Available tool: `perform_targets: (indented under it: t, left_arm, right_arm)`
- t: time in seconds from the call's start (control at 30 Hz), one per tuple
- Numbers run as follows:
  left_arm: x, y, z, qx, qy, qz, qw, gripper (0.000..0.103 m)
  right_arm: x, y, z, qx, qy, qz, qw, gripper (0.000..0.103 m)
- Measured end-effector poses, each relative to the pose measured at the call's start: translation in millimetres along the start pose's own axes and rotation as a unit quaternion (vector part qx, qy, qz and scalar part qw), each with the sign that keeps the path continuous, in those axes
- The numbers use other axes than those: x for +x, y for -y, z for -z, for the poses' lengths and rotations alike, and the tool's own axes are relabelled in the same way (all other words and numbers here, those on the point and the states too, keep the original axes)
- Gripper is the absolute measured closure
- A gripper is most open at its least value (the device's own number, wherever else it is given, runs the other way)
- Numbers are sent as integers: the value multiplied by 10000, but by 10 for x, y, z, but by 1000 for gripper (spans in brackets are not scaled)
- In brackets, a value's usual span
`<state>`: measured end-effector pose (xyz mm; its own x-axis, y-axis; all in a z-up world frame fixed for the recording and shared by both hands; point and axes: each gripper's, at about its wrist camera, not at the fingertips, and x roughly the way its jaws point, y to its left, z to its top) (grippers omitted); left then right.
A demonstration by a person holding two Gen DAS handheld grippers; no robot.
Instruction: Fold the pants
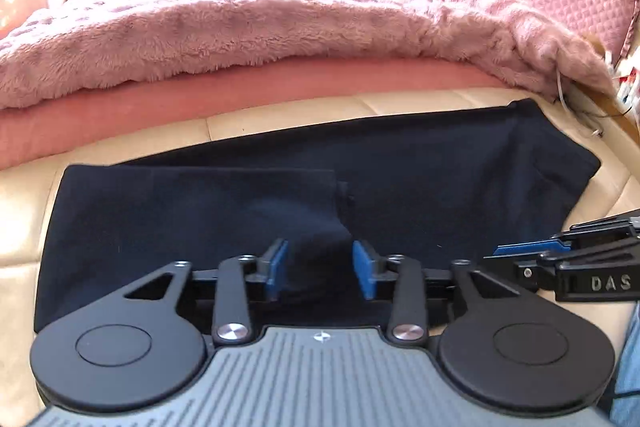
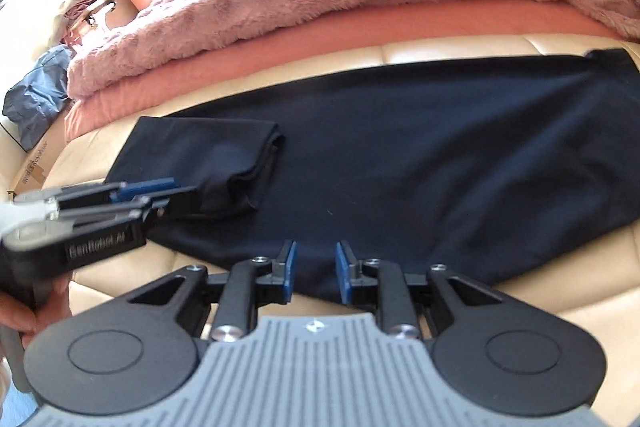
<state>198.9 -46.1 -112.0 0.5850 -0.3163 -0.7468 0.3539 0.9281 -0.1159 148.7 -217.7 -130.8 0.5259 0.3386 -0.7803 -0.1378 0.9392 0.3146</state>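
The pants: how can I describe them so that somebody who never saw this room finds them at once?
Find the bed with the fluffy pink blanket; in front of it runs a cream padded surface. The pants lie flat along that surface, partly folded, with one end doubled over on top. They are the only dark navy item there; everything around them is pink or cream.

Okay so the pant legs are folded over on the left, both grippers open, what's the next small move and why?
Probably close the right gripper on the near edge of the pants: dark cloth already lies between its open jaws, and the right half is still unfolded.
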Motion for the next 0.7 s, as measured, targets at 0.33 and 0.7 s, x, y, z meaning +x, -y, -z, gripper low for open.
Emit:
perform_targets:
  t: [0.33, 0.7]
  left_arm:
    - [211, -135, 60, -407, -356, 435, 9976, 97]
    - [-62, -833, -165, -1655, -126, 1082, 9802, 100]
  right_arm:
    - [100, -77, -97, -208, 28, -209, 9996, 81]
    - [535, -301, -341, -697, -206, -842, 9938, 69]
